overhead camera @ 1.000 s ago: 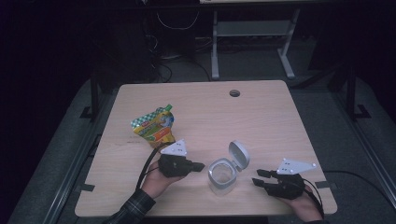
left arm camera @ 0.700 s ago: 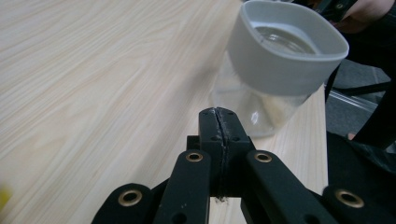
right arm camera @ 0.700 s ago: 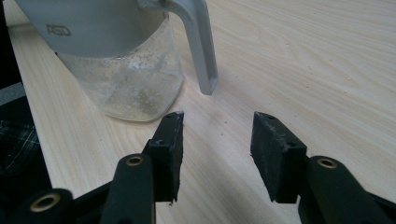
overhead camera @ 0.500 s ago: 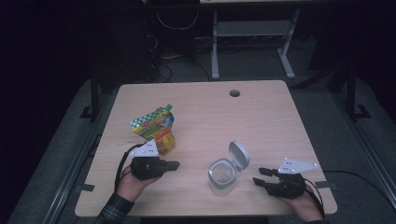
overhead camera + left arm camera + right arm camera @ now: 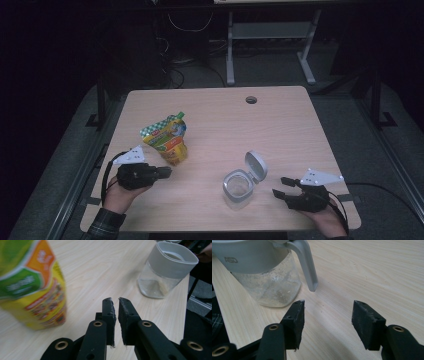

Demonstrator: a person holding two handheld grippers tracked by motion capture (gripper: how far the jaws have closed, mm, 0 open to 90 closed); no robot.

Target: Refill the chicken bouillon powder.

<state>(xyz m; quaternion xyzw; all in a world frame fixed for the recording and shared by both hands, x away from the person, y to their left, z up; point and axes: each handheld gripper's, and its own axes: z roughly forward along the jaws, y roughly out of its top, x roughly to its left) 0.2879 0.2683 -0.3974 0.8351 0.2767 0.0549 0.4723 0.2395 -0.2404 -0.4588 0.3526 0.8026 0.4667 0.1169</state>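
Left gripper [image 5: 162, 172], seen from the high view near the table's [image 5: 280, 130] left edge, points at the upright snack pouch [image 5: 167, 140] just beyond it; the right gripper [image 5: 282, 186] sits near the front right corner, beside the open-lidded jar [image 5: 237, 187]. From the left gripper view, jaws nearly pressed together, empty, pouch [image 5: 30, 285] ahead-left. From the right gripper view, jaws spread, jar [image 5: 264, 277] ahead-left.
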